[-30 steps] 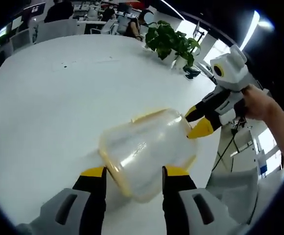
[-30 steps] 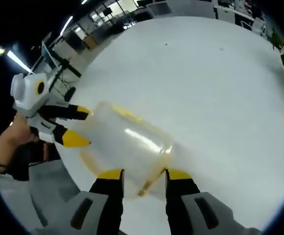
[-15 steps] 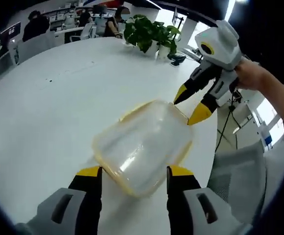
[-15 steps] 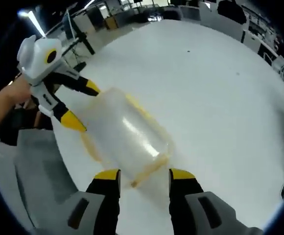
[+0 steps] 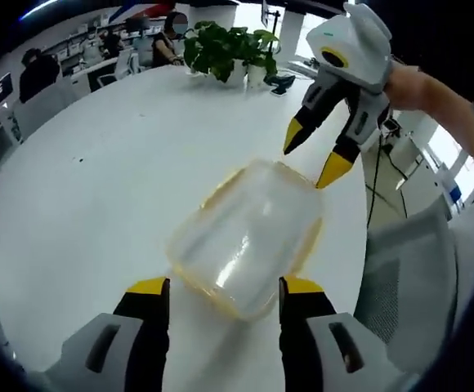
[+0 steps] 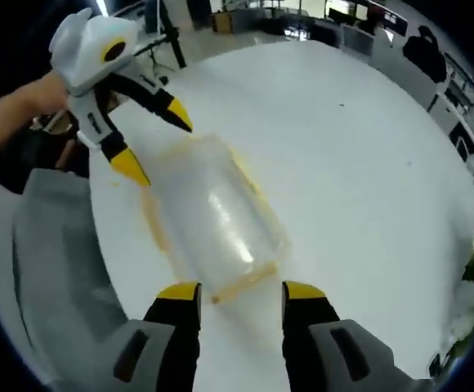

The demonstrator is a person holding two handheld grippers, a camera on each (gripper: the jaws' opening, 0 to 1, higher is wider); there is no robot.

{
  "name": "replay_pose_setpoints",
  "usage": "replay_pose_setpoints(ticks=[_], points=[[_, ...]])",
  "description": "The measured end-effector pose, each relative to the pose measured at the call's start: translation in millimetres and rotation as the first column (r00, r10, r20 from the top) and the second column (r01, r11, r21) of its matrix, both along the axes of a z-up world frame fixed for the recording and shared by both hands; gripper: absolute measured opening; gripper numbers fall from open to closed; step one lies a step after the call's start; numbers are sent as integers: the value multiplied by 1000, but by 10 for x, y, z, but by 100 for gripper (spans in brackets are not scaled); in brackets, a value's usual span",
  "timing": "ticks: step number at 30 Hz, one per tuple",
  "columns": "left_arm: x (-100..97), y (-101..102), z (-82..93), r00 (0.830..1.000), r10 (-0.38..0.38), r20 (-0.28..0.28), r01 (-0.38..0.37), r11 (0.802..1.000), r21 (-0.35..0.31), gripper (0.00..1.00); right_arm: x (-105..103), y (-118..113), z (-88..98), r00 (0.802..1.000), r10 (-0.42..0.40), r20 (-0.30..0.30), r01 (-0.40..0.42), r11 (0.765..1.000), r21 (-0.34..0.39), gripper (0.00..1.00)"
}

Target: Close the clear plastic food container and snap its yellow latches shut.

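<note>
A clear plastic food container [image 5: 245,237] with a yellow rim lies on the round white table [image 5: 98,163]. My left gripper [image 5: 225,287] is open, and its yellow fingertips stand just short of the container's near end. My right gripper [image 5: 313,155] comes in from the upper right, open, with one tip close to the far corner. In the right gripper view the container [image 6: 216,216] runs away from my open right gripper [image 6: 240,291] toward the open left gripper [image 6: 157,143] at the upper left. Whether the latches are snapped is hard to tell.
A potted plant [image 5: 225,49] stands at the table's far edge. Grey chairs [image 5: 409,278] [image 6: 49,245] sit just beyond the table edge by the container. People sit at desks in the background. A hand [image 6: 16,122] holds the left gripper.
Both views have swung to look more steeply down on the container. The container stays on the table. The right gripper's tips sit a little higher off its far end than before.
</note>
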State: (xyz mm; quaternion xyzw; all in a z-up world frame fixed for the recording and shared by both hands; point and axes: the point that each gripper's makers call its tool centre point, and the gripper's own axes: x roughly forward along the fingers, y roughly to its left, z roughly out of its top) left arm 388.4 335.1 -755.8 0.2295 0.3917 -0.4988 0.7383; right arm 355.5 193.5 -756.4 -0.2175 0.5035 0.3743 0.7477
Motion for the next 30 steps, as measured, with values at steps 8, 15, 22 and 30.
replay_pose_setpoints(ticks=[8, 15, 22, 30], points=[[79, -41, 120, 986, -119, 118, 115, 993, 39, 52, -9, 33, -8, 996, 86, 15, -85, 995, -43, 35], [55, -99, 138, 956, -238, 171, 230, 971, 69, 49, 11, 55, -8, 987, 158, 32, -155, 985, -71, 28], [41, -118, 59, 939, -297, 171, 280, 953, 114, 47, 43, 121, 19, 978, 202, 48, -198, 977, -77, 25], [-3, -192, 64, 915, -367, 171, 354, 930, 98, 45, 54, 238, 8, 957, 283, 68, -276, 957, -91, 27]])
